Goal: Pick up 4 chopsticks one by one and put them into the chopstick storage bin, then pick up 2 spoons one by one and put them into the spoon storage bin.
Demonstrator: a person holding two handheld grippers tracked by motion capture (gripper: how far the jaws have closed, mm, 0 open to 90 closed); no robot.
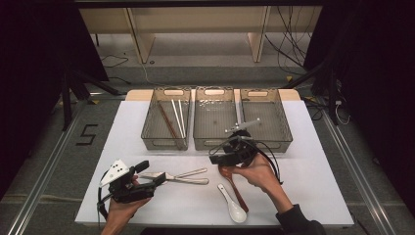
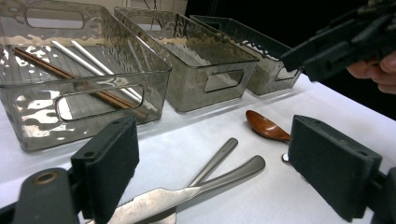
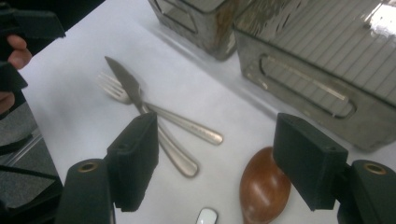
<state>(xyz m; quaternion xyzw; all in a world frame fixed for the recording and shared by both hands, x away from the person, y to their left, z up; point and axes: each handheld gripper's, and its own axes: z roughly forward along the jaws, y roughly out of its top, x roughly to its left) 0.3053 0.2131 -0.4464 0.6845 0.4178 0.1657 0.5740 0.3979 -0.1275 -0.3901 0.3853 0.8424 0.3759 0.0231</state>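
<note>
Right now I am holding my right gripper (image 1: pixel 230 157) just in front of the middle bin (image 1: pixel 214 119), with its jaws standing wide apart and nothing between the pads. Through the right gripper view I am looking down past those jaws at the brown wooden spoon (image 3: pixel 264 186), whose bowl is lying on the white table (image 1: pixel 303 161) just below the gap and a little toward the right pad, not touched by either one. Seen from the high view, that spoon is lying just in front of the middle bin, its handle running away from the bin toward me, and the white ceramic spoon (image 1: pixel 232 204) is lying just beside it, on the left and farther from the bin.

My left gripper (image 1: pixel 147 177) is resting well in front of the left bin (image 1: pixel 165 117), jaws parted as well. In the left gripper view the knife (image 2: pixel 187 193) is lying between its pads, blade end toward the camera, but neither pad is pressing on it. The fork (image 1: pixel 188 173) is crossing under the knife, both pointing away from the left bin's front toward the wooden spoon.

Inside the left bin, brown chopsticks (image 1: pixel 169 123) and white chopsticks (image 1: pixel 179 117) are lying lengthwise. The right bin (image 1: pixel 266 117) is standing just beside the middle bin.
</note>
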